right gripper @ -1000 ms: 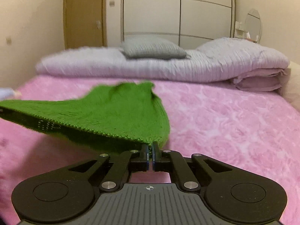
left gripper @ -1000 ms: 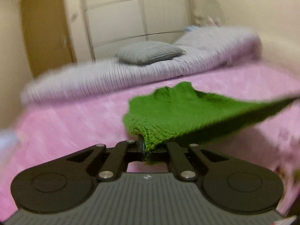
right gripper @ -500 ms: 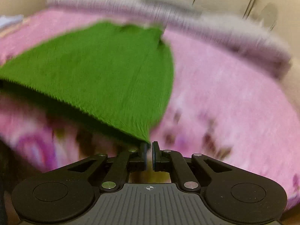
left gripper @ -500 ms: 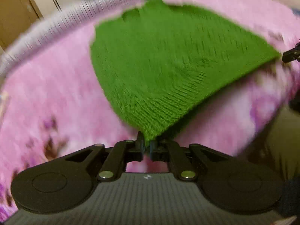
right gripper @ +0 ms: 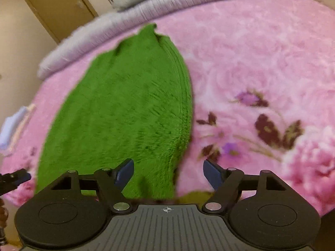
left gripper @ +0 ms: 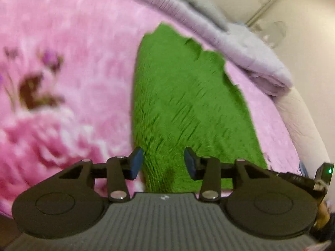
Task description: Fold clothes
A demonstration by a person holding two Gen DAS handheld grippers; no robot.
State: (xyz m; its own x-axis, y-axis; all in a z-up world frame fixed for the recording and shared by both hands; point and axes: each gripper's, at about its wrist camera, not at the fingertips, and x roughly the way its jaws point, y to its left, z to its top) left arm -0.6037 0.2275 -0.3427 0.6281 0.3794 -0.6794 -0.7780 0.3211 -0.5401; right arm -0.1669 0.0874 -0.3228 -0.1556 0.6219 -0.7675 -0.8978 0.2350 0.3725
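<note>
Green sweater laid out flat, both tongs standing apart at its near corners

The green sweater (left gripper: 188, 104) lies spread on the pink blanket (left gripper: 69, 62), its long axis running from bottom centre of each wrist view up toward the grey bedding (left gripper: 240, 48) at the top. The left gripper (left gripper: 163, 163) has just been opening: its blue pads stand apart, with the sweater's near-left corner in the gap but not pinched. The right gripper (right gripper: 168, 172) has likewise just been opening and now gapes wide; the sweater's near-right corner lies under its left pad and in the left part of the gap, unpressed. Each hand sits at its own near corner, so neither seems nearer than the other. Judging by this, the next fold would likely start from this near hem or from the long side edges.
</note>
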